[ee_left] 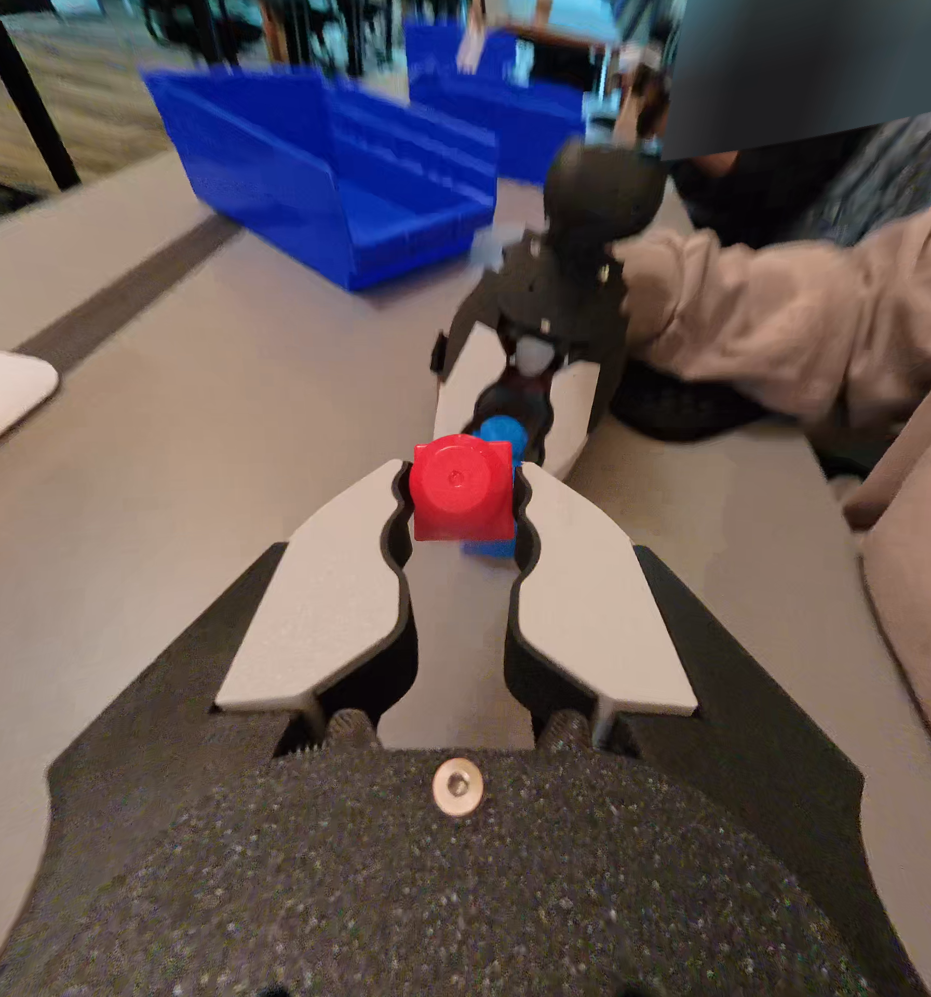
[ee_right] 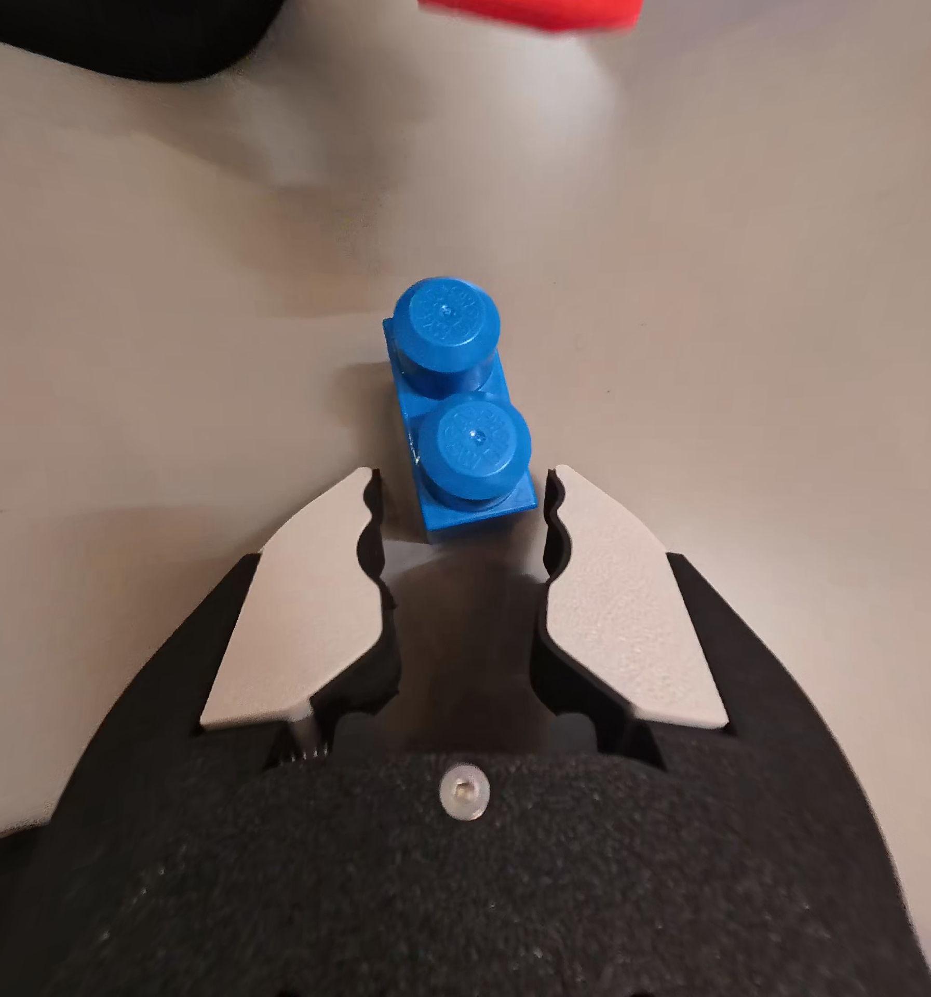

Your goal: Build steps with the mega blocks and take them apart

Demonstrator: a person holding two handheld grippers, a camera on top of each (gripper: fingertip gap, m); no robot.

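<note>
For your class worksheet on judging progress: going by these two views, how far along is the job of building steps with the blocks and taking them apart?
Done: nothing looks stacked; the blue two-stud block lies alone on the grey table, both studs bare. In hand: the left tongs are shut on the red single-stud block, held close to the blue one; the right tongs stand open around the blue block's near end, not gripping. Left: pressing red onto blue, or setting it aside. Which phase this is cannot be told.

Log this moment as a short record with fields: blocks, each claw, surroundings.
red block: single stud, gripped between the left claw's fingers, red block above the table
blue block: two studs, resting on the grey table, nothing on top
right claw: open, fingers either side of the blue block's near end, not touching it
bins: two blue bins farther back on the table
person: beige sleeve behind the right claw
</note>
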